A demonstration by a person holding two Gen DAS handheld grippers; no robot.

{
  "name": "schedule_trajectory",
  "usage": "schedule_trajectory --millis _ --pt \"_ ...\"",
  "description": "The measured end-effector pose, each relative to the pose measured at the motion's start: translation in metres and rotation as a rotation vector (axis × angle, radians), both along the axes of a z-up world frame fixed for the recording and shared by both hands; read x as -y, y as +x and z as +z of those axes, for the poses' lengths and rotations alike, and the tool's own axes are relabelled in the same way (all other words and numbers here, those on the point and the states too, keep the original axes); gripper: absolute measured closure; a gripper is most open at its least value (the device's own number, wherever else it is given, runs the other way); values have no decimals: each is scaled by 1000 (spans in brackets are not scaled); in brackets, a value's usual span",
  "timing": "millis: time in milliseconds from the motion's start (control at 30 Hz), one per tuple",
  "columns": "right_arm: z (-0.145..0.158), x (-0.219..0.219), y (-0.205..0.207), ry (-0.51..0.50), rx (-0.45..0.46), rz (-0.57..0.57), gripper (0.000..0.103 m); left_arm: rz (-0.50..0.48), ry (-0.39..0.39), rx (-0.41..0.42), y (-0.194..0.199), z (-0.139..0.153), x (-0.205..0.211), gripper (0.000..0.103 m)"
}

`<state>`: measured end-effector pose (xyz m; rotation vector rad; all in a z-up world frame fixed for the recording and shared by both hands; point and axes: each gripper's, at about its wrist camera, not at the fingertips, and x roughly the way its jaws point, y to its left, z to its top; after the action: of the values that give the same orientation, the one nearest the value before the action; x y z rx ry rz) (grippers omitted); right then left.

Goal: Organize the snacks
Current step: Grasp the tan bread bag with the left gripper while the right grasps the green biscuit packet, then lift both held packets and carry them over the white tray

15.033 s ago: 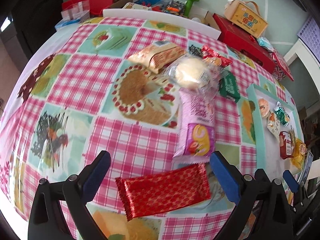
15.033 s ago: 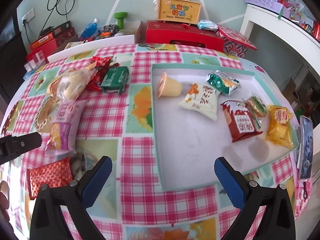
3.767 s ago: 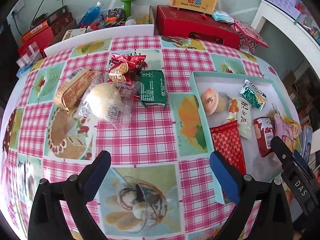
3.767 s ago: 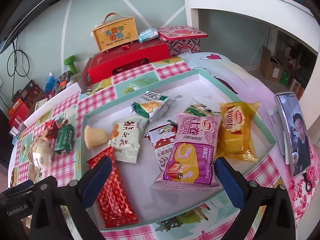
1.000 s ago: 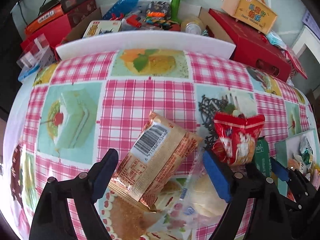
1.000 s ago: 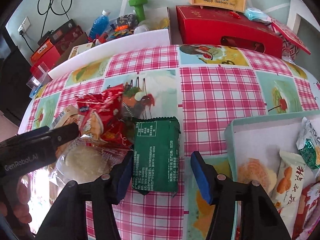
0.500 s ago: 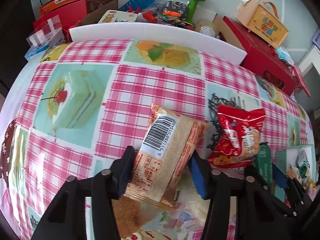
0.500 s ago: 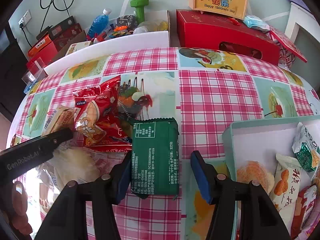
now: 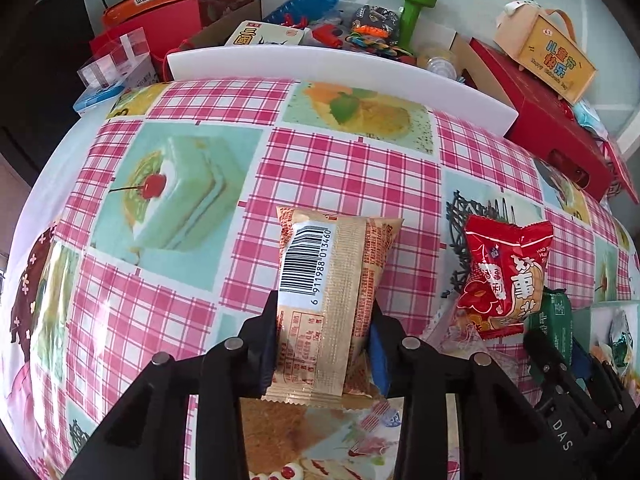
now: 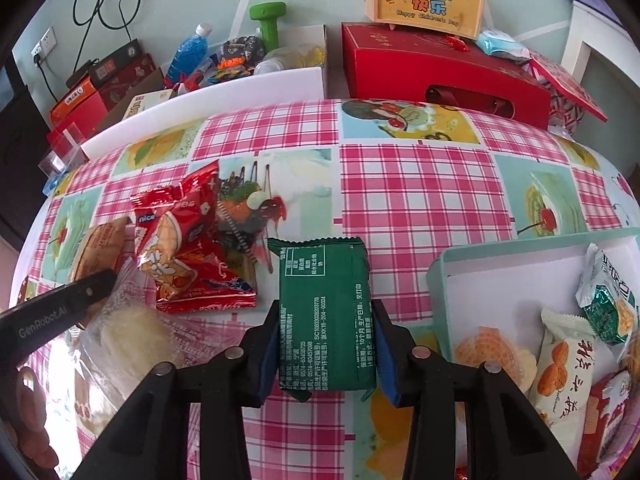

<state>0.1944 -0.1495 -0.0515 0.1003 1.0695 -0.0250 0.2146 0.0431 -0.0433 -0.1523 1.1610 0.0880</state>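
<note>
right wrist: green packet [image 10: 326, 312] between tongs [image 10: 325, 354].

Behind the checked tablecloth [image 10: 420, 184]: a red gift box [image 10: 432, 72], green dumbbell [image 10: 268, 20] (upright), blue bottle [image 10: 188, 50].

Since the earliest frames, the red foil packet and the pink roll packet were moved from the tablecloth [image 9: 352, 168] into the tray [image 10: 440, 264]. Within the last second the left gripper [image 9: 322, 344] was closed onto the tan barcode packet [image 9: 328, 304], which was turned upright between its pads, its jaws closing. The right gripper [image 10: 326, 350] was clamped on the green packet [image 10: 326, 312].
</note>
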Motion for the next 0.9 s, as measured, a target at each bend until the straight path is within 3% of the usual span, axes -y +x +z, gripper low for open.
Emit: schedule_trajectory --millis 500,900 --pt "8 14 -7 53 4 -19 61 8 21 19 -5 15 4 65" --pt "40 18 -19 59 67 -26 61 5 -8 80 -18 49 4 66"
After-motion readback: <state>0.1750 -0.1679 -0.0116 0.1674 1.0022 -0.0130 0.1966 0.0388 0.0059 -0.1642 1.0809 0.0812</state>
